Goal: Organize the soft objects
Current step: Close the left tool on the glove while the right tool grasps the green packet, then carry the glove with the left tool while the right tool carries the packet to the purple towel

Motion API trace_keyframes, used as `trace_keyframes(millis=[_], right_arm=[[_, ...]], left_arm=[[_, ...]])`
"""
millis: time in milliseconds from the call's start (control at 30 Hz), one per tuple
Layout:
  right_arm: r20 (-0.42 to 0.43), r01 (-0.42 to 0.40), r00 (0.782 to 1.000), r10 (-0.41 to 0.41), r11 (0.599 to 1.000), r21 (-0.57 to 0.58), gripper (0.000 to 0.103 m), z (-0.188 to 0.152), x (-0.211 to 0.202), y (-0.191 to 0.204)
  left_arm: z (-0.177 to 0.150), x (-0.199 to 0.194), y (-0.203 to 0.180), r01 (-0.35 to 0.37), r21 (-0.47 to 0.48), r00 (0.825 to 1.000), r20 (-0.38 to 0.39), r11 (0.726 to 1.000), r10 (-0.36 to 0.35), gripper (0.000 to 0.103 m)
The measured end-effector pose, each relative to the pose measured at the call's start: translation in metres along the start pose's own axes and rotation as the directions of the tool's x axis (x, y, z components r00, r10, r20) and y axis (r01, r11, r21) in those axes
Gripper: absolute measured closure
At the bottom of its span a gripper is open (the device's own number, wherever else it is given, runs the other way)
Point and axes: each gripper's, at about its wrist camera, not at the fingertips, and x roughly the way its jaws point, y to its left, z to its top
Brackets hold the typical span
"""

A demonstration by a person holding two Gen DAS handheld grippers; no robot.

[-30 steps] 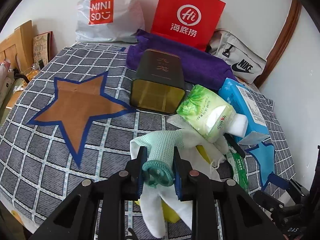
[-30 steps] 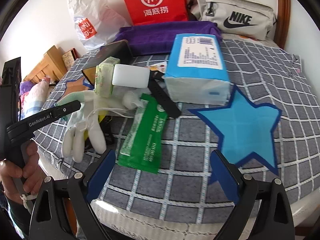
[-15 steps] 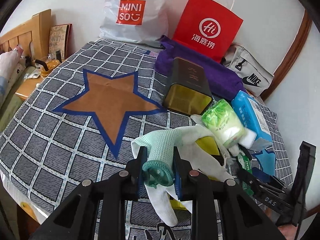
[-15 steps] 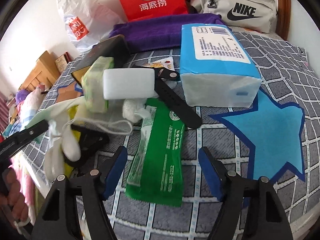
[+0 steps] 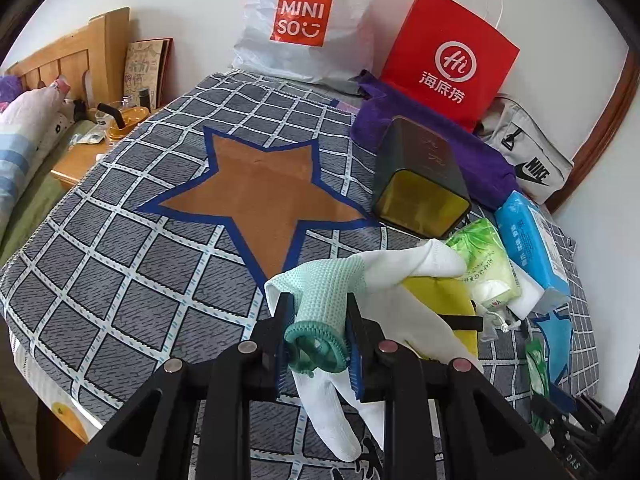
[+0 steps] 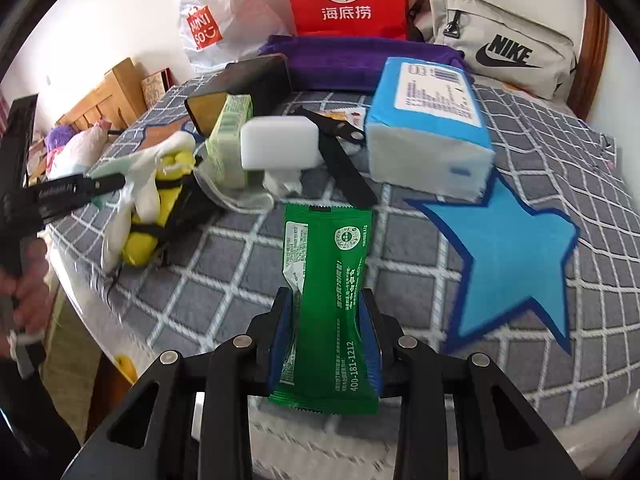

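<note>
On both stars nothing sits yet. Left gripper [image 5: 316,336] clamps the glove [image 5: 384,280]; right gripper [image 6: 326,332] is closing around the green packet [image 6: 324,300], rest still piled.

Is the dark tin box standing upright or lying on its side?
On its side: the dark tin box lies on the checked cloth, one gold end face turned sideways toward the camera.

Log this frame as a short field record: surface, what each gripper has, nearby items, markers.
surface: grey checked cloth over a table
left gripper: shut on the white glove at its mint cuff, fingers dangling
right gripper: jaws closing, green sachet between them, pads at its edges
pile: blue tissue pack, white sponge block, green wipes pack, dark tin on its side
markers: brown star, blue star
backdrop: red bag, white Miniso bag
</note>
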Motion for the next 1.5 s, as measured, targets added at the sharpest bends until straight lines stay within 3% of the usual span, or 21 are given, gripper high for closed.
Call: trace_keyframes(millis=[200,400,567,933,1500], right_arm=[[0.017,0.082,0.996,-0.083,0.996,0.026,0.070,-0.020,-0.016,-0.026],[0.001,0.085,0.996,-0.086,0.990,0.111,0.070,-0.022,-0.015,-0.053],[0.041,0.075,0.996,-0.080,0.991,0.111,0.070,-0.016,-0.035,-0.057],[0.125,0.064,0.989,-0.077,0.993,0.102,0.070,0.014,-0.078,-0.057],[0.194,0.051,0.978,-0.073,0.992,0.116,0.070,0.093,-0.091,-0.065]], left_arm=[[0.004,-0.005,0.001,-0.059,0.004,0.998,0.028,0.998,0.059,0.080],[0.011,-0.019,-0.005,-0.036,0.000,0.998,0.042,0.999,0.036,0.081],[0.024,-0.041,-0.023,0.006,0.027,0.996,0.086,1.000,-0.008,0.082],[0.049,-0.080,-0.062,0.076,0.083,0.985,0.149,0.994,-0.088,0.084],[0.118,-0.082,-0.091,0.068,0.122,0.980,0.177,0.990,-0.090,0.084]])
